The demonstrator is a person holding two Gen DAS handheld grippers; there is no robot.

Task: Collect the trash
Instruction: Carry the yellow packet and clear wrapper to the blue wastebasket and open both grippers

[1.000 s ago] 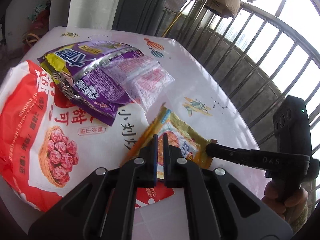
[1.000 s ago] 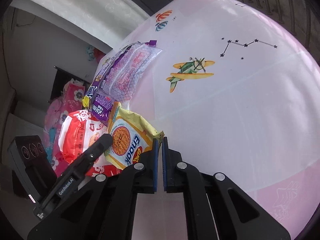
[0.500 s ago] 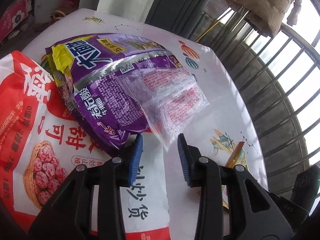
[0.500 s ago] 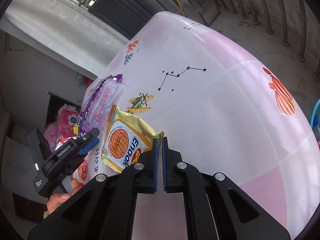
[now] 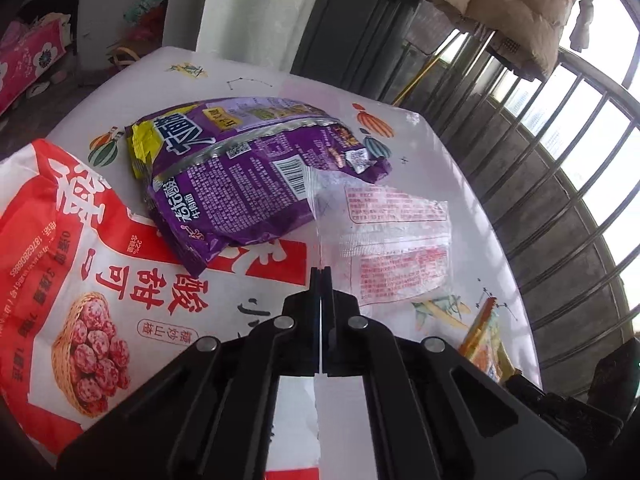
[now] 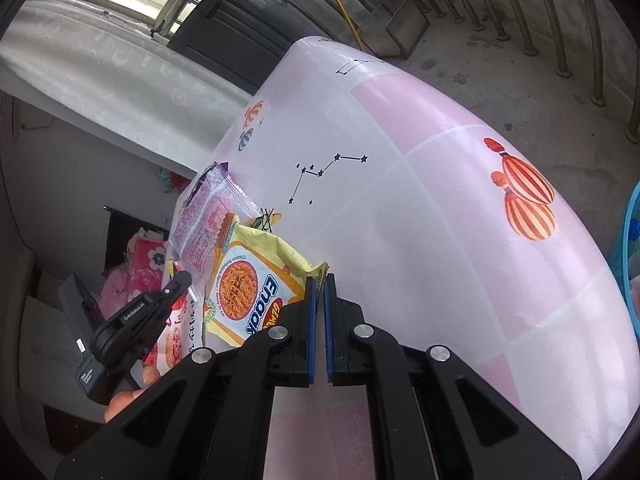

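Wrappers lie clustered on the table (image 6: 400, 240). The clear wrapper (image 5: 392, 236) lies just ahead of the left gripper (image 5: 320, 276), its near edge running straight into the jaws, which are together, clamped on that edge; its length stretches away to the right, overlapping the purple bag (image 5: 240, 168) and the big red bag (image 5: 80, 272). The right gripper (image 6: 319, 280) has its jaws clamped on a corner of the yellow noodle packet (image 6: 252, 288), which trails off to its left.
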